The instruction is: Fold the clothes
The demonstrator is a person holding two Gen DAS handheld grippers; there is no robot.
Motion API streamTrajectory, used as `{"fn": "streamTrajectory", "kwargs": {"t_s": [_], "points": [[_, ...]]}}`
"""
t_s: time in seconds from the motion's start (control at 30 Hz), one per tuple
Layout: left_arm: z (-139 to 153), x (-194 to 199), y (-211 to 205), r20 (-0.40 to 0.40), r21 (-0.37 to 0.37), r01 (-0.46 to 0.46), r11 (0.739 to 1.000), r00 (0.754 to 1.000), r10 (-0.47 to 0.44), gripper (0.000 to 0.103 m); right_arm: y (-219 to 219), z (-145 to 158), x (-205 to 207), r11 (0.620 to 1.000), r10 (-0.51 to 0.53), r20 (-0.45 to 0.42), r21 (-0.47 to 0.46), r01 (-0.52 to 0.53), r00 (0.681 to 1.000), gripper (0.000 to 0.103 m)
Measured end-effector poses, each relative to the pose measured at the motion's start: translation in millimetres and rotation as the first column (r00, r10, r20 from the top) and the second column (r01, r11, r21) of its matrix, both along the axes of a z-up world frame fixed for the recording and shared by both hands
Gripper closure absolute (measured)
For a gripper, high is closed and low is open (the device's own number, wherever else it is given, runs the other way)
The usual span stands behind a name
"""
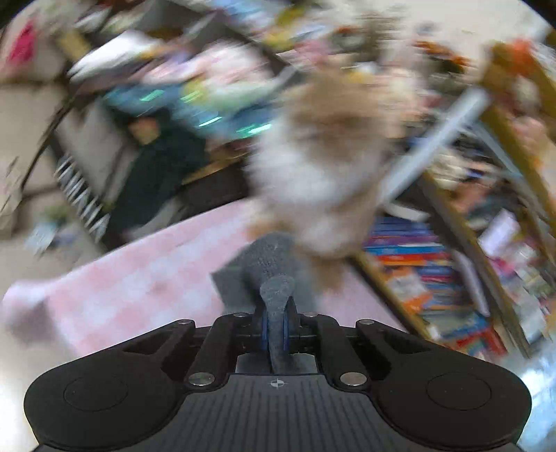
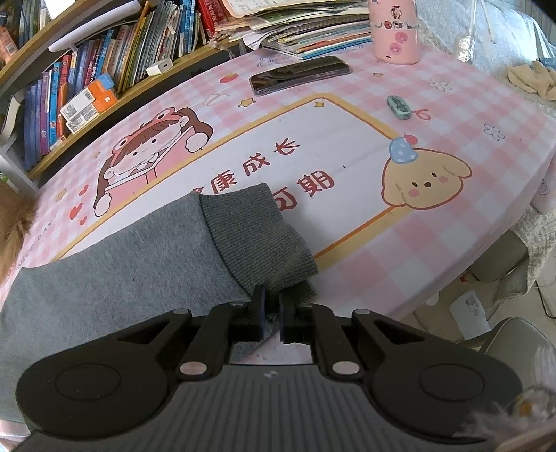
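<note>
Two hand-held grippers [image 1: 276, 325] [image 2: 272, 314], each clamped on grey garment [image 2: 139, 264] edge.

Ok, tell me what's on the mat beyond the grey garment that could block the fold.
Nothing visible does. Both the right gripper and the left gripper are already shut on the grey garment. The mat just beyond it is bare; the phone, eraser and pink bottle sit at the far edge.
</note>
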State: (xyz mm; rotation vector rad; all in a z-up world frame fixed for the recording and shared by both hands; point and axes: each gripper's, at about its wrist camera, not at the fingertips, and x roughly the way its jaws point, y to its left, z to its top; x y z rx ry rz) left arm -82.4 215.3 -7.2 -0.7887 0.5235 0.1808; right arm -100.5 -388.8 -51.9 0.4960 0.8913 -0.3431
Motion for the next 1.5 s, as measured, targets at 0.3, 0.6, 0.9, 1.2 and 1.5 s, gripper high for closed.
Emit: {"fn": "streamTrajectory", "kwargs": {"t_s": [0.3, 0.6, 0.9, 1.2, 1.5], "points": [[-57, 1, 15, -0.161, -0.075, -0.017, 0.997, 0.987, 0.004, 0.089, 11, 4, 1, 0.998, 0.025, 0.001, -0.059, -0.025, 1.000, 0.089], [-69, 4, 24, -0.189, -0.119, -0.004, 0.993, 0.982, -0.019, 0.080, 52, 52, 0, 0.963, 0.058, 0.125, -0.269, -0.022, 0.991, 0.051], [-76, 0, 32, -0.151, -0.185, 0.005, 0.983, 0.988, -0.034, 0.080, 213, 46, 33, 0.754, 0.613, 0.030, -0.323, -0.573, 0.790, 0.039], [-81, -1, 42, -0.125, -0.238, 0.043, 0.970, 0.989, -0.074, 0.080, 333, 20, 29, 0.419, 0.857, -0.087, -0.455, -0.786, 0.508, 0.032], [-85, 2, 48, -0.116, -0.281, 0.059, 0.958, 0.989, -0.095, 0.082, 370, -4, 28, 0.334, 0.879, -0.160, -0.464, -0.820, 0.449, 0.033]]}}
